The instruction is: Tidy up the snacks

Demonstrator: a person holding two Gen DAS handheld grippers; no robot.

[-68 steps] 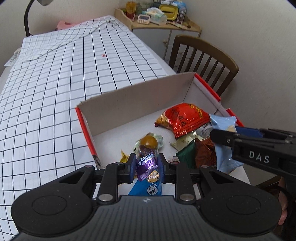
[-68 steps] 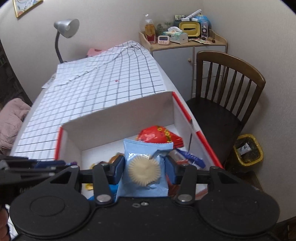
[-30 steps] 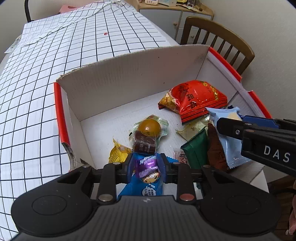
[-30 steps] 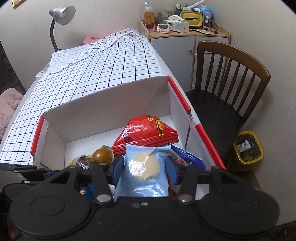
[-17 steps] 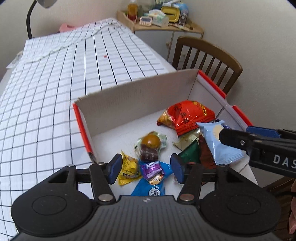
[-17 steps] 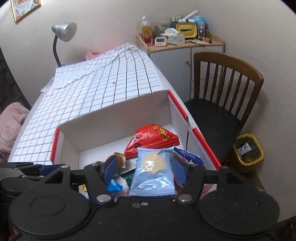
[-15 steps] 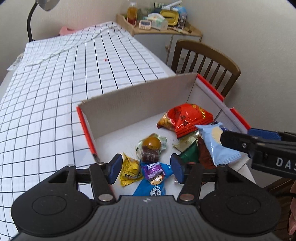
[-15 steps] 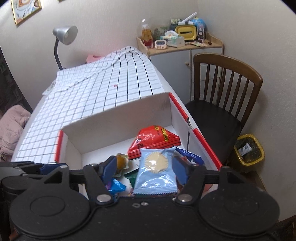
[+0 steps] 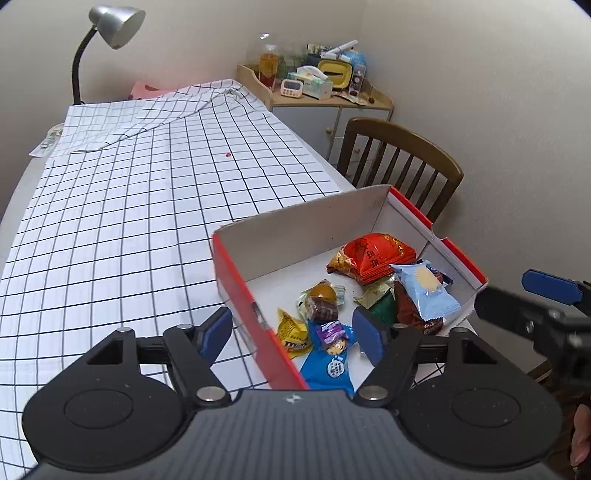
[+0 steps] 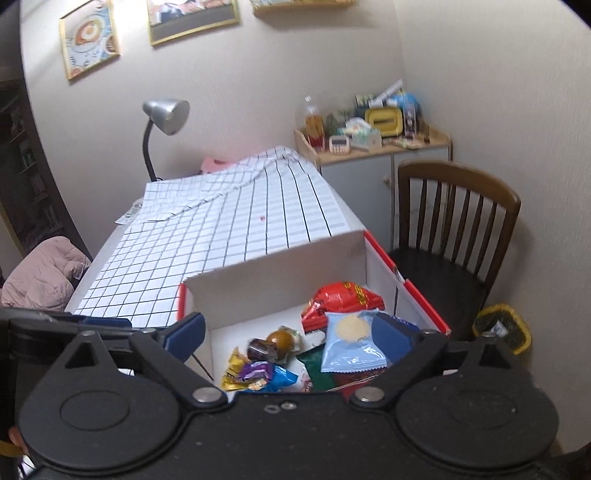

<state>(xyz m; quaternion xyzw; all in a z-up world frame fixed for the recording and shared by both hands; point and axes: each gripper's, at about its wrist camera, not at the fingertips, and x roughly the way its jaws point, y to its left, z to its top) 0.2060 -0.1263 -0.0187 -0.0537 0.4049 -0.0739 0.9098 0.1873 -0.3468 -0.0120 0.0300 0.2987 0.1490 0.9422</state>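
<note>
Both the left gripper [image 9: 291, 330] and right gripper [image 10: 288, 334] have just been opening wide and hold nothing, so the purple candy [image 9: 332, 334] at six o'clock and light-blue cookie pack [image 9: 424, 291] at three o'clock lie in the red box [image 9: 236, 277].

Both views ride on hand-held claws and look forward and downward along the fingers. The left wrist view sits above the near left corner of the red-edged box [image 9: 236, 273] — the box wall runs between its fingers, with the checked tablecloth [image 9: 147, 206] stretching away ahead and to the left. The right wrist view hangs nearer the box's right side, looking over the box [image 10: 406, 288] from close range. Both share the box interior, the tablecloth, the lamp [image 9: 110, 22], the wooden chair [image 9: 402, 162] and the corner cabinet [image 9: 325, 107] beyond — and each catches the other claw at its edge.
</note>
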